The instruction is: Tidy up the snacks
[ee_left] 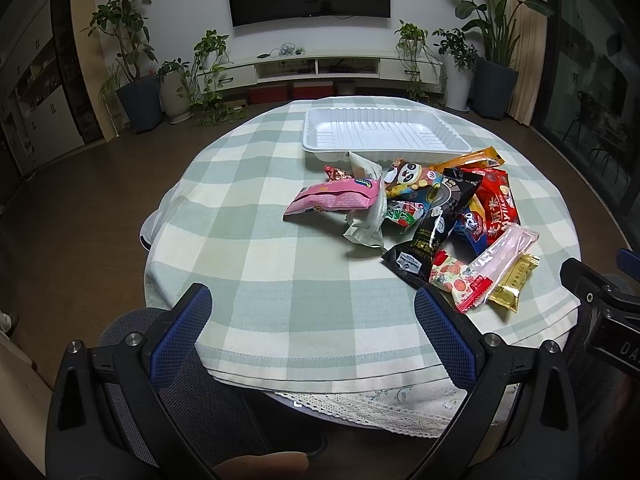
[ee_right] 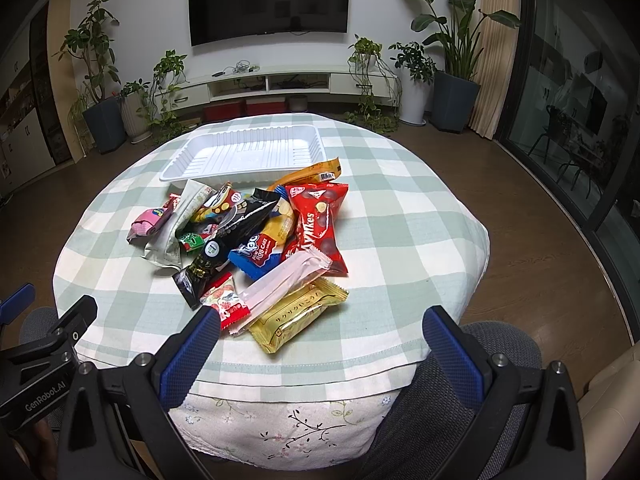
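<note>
The left gripper (ee_left: 312, 338) hangs at the near edge of the bench (ee_left: 256, 240), its blue-padded fingers (ee_left: 180, 336) spread wide with nothing between them. The right gripper (ee_right: 320, 354) does the same, fingers (ee_right: 452, 354) far apart and empty, low over the hem of the checked cloth.

Just beyond the right gripper's left finger lies the gold wafer packet (ee_right: 298, 318), with the pale pink stick packet (ee_right: 286, 280) resting partly across it and the small red-and-white candy packet (ee_right: 224, 300) close to that fingertip. Further out, the heap of snacks (ee_right: 256, 232) piles up: a red Mylikes bag (ee_right: 320, 228), a blue roll-cake pack (ee_right: 256, 258), a long black packet (ee_right: 224, 248), a pale green wrapper (ee_right: 176, 232) and a pink pouch (ee_right: 150, 222) off to the left. From the left gripper, the same heap sits ahead and to the right of its fingers.

Beyond the heap, the white plastic tray (ee_right: 192, 168) stands with nothing in it, its near rim touched by the far packets.

No snack appears sorted yet, so the task seems at its start, in the approach to a first pick. The gold wafer packet looks the easiest: the right fingers would need to drop forward, straddle it and close, though the pink stick lying on it may slide off or be dragged along.
</note>
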Demonstrator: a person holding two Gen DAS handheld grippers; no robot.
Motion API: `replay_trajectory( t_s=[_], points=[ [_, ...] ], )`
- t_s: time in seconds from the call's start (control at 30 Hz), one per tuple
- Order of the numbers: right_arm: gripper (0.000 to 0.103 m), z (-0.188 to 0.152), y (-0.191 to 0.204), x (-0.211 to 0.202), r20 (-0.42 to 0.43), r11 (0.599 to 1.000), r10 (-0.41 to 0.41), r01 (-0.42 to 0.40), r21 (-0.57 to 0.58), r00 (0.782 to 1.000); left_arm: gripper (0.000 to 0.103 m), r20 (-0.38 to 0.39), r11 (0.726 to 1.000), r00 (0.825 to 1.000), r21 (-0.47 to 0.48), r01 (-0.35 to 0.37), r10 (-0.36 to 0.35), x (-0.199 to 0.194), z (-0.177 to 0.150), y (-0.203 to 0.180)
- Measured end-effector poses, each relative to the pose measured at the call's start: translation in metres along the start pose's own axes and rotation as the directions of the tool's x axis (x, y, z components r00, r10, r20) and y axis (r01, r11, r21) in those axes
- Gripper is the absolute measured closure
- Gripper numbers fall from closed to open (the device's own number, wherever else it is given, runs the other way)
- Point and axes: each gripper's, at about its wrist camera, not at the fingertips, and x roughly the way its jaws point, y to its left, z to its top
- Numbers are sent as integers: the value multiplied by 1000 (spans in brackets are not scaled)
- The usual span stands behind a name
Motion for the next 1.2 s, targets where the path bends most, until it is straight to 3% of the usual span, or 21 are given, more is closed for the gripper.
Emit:
replay_trajectory(
  t_s=[0.8, 0.97, 1.03, 1.1, 1.2],
  points=[
    [0, -2, 1, 4, -3, 1000, 12, -12, -2, 1000, 0, -41, 999, 999, -33, 14, -15, 17, 0, 7],
    [0, 1, 5, 11, -11, 999, 47, -47, -3, 999, 0, -17, 999, 999, -33, 44, -44, 22, 3, 10],
    [0, 2, 4, 10, -12, 997, 74, -74, -1, 997, 0, 2, 994, 994, -39, 106, -106, 24, 6, 12],
    [0, 4, 2, 10, -17, 996, 93, -93, -1, 996, 0, -7, 975, 976, -54, 215, -216, 29, 9, 15],
    [0, 4, -1, 12, -20, 992, 128, -128, 9, 992, 0, -79, 985, 982, -29, 172, -173, 40, 9, 8]
  ],
)
